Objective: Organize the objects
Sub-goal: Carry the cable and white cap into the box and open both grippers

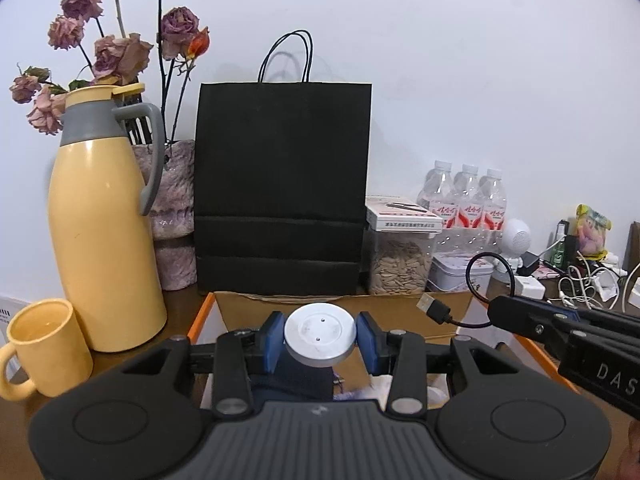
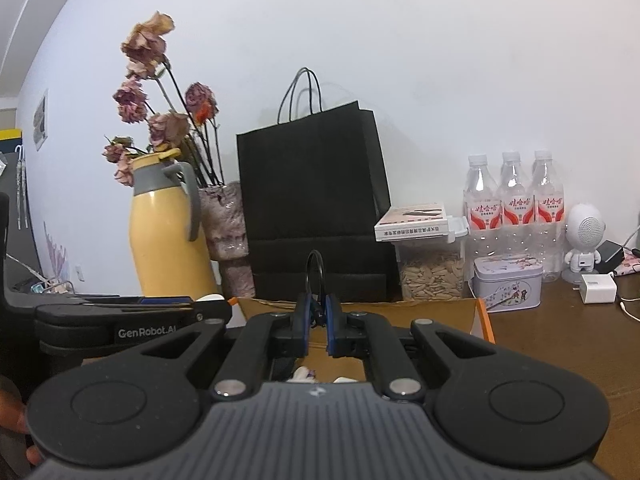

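and here's the round silver-white charging puck [image 1: 320,338], pinched flat-side-up between the blue pads [image 1: 272,340] of the left gripper [image 1: 320,340], held over the open cardboard box with orange edging [image 1: 208,312]. from the puck's three o'clock a thin black cable [image 1: 486,276] loops upward and ends in a black usb plug [image 1: 434,309] hanging free above the box's back flap. over at three o'clock the right gripper [image 2: 316,320] comes in, its jaws nearly together and clamped on that same black cable, the loop poking up past its fingertips in the right wrist view.

behind the box at twelve o'clock stands a tall black paper bag with cord handles [image 1: 282,188]. at ten o'clock, a yellow thermos jug with a grey collar and handle [image 1: 106,220], a small yellow mug [image 1: 46,354] beside it at nine, and dried pink roses in a mottled purple vase [image 1: 176,208] behind. at two o'clock: a clear jar of seeds [image 1: 400,264] with a white box on top, a small printed tin [image 1: 460,276], three clear water bottles with red labels [image 1: 466,208], and a little white robot-shaped figure [image 2: 584,236] on the brown table [image 2: 560,344].
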Demonstrator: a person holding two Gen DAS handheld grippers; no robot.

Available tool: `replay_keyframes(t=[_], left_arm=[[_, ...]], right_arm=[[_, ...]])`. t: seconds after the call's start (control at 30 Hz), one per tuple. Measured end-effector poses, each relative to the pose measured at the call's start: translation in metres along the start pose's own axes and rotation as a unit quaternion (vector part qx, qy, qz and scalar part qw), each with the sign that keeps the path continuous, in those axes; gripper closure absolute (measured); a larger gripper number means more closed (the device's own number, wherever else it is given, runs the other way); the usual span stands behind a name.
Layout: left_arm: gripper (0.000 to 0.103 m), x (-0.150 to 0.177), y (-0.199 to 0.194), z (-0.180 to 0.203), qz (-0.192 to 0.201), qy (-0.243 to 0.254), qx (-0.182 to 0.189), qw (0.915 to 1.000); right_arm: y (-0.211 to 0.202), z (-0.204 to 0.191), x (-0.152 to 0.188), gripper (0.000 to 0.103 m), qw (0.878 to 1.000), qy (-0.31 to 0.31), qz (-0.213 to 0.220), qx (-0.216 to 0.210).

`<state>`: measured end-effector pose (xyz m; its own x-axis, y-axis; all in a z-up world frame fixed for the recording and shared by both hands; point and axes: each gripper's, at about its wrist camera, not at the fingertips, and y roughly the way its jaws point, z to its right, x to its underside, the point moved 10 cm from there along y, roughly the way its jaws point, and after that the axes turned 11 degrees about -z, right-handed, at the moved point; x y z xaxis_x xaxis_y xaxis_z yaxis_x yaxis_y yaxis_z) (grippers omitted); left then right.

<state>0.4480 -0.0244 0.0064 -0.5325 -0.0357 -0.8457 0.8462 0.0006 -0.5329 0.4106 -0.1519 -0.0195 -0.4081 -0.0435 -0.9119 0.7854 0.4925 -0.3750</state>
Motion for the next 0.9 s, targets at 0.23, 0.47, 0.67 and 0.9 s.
replay_keyframes(t=[0.23,0.47,0.67,0.9], left_arm=[[0.065,-0.006,0.027,-0.007,-0.009,0.007,-0.006,0.9999],[0.065,0.001,0.036,-0.007,-0.024,0.017,-0.017,0.9994],[0.014,0.000,0.032,-0.016,-0.015,0.015,-0.046,0.9987],[0.000,-0.002,0.030,-0.026,-0.008,-0.003,-0.062,0.9980]], right_arm=[[0.026,0.010,0.000,0.095,1.000,-0.002,-0.022,0.010],[0.033,0.011,0.008,0.094,0.999,-0.004,-0.045,0.013],[0.032,0.017,0.012,0.038,0.998,-0.004,-0.061,0.030],[0.026,0.020,0.011,0.000,0.996,-0.023,-0.063,0.060]])
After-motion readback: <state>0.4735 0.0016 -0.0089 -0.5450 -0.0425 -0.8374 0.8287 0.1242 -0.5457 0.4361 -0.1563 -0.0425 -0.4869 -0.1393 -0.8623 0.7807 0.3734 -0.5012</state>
